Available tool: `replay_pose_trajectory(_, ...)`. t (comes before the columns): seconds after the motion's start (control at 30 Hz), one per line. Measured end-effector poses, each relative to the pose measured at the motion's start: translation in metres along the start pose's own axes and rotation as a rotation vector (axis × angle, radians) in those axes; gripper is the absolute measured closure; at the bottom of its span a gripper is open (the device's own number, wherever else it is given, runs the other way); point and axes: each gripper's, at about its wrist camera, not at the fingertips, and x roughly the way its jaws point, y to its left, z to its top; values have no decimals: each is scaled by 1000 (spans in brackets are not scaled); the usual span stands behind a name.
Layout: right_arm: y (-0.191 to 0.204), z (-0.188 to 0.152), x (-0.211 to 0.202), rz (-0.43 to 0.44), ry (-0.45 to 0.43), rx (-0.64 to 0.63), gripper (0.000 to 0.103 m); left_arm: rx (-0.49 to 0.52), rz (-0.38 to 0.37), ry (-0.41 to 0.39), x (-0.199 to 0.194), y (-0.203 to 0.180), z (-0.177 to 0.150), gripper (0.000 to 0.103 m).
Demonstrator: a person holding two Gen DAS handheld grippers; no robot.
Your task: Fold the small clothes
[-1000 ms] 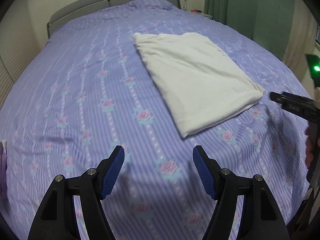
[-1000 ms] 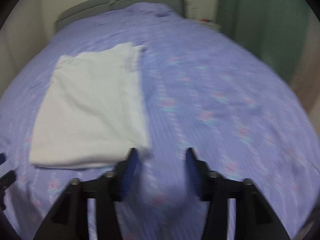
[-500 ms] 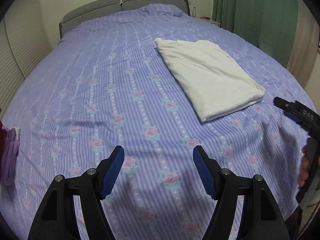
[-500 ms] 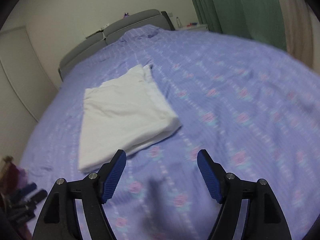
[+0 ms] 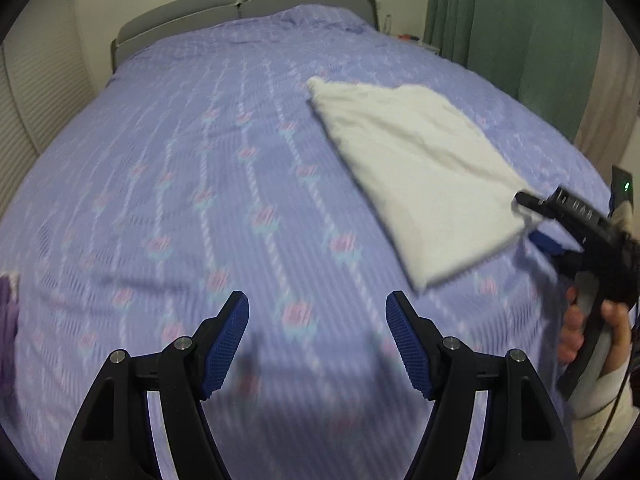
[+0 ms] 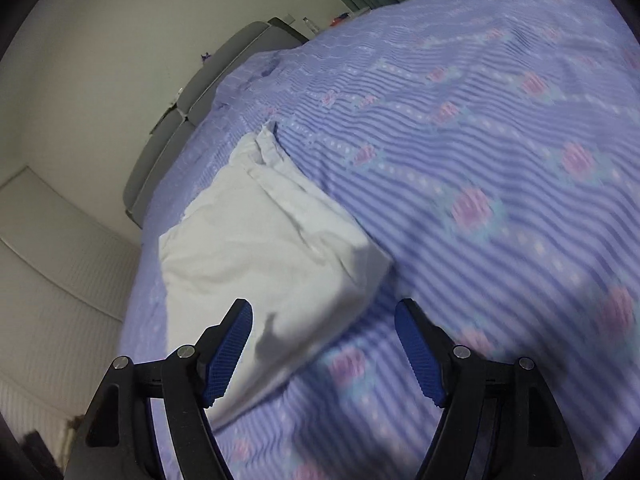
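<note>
A folded white garment lies flat on the purple flowered bedspread, to the right of the bed's middle. My left gripper is open and empty, above bare bedspread to the near left of the garment. My right gripper is open and empty, hovering over the garment's near corner. In the left wrist view the right gripper sits at the garment's near right corner, held by a hand.
A grey headboard stands at the far end of the bed. Green curtains hang at the right. A purple cloth lies at the bed's left edge. A white slatted wall is on the left.
My right gripper has tilted and moved in over the garment's near corner. My left gripper has shifted a little, and the garment now sits further right in its view.
</note>
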Motion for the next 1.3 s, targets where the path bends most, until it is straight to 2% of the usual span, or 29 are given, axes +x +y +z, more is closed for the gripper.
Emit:
replay_pose_trajectory(0.07, 4, 5, 11, -16, -11, -14, 29, 22, -17, -16, 9, -2, 15, 32)
replay_pose_trajectory(0.17, 7, 13, 22, -34, -35, 1, 32, 72, -102, -55, 28, -4, 47, 32)
replay_pose_trajectory(0.23, 7, 17, 23, -58, -44, -10, 41, 87, -159, -65, 43, -3, 66, 32)
replay_pose_trajectory(0.27, 7, 17, 24, -69, -50, -12, 42, 83, -180, -64, 51, -2, 76, 32)
replay_pose_trajectory(0.33, 8, 15, 24, -116, -61, -28, 51, 34, -245, -56, 71, 8, 102, 32)
replay_pose_trajectory(0.4, 12, 12, 23, -149, -78, -47, 56, -78, -332, -25, 94, 24, 128, 32)
replay_pose_trajectory(0.5, 13, 10, 22, -174, -90, -46, 60, -170, -373, 13, 123, 38, 155, 33)
replay_pose_trajectory(0.6, 9, 12, 19, -161, -84, -24, 62, -144, -344, 27, 143, 35, 174, 33)
replay_pose_trajectory(0.7, 7, 14, 18, -143, -75, -17, 63, -117, -350, 71, 164, 23, 186, 33)
replay_pose_trajectory(0.8, 8, 15, 16, -140, -72, -38, 65, -77, -334, 100, 180, 5, 196, 40)
replay_pose_trajectory(0.83, 9, 15, 16, -140, -71, -43, 68, -66, -319, 107, 182, 0, 197, 47)
replay_pose_trajectory(0.87, 10, 16, 16, -138, -70, -49, 69, -59, -309, 116, 185, -5, 198, 60)
replay_pose_trajectory(0.9, 11, 16, 17, -137, -66, -52, 72, -48, -300, 136, 189, -12, 200, 68)
replay_pose_trajectory(0.93, 12, 17, 18, -128, -59, -52, 78, -37, -290, 146, 190, -16, 202, 84)
replay_pose_trajectory(0.97, 13, 18, 18, -115, -53, -53, 81, -25, -281, 143, 187, -19, 203, 89)
replay_pose_trajectory(1.03, 18, 20, 15, -112, -43, -64, 85, 27, -237, 104, 167, -26, 207, 92)
replay_pose_trajectory(1.2, 40, 22, -16, -64, -62, -101, 86, 79, -228, 24, 106, -27, 219, 93)
replay_pose_trajectory(1.3, 60, 22, -39, -43, -82, -141, 86, 141, -177, -14, 57, -30, 220, 93)
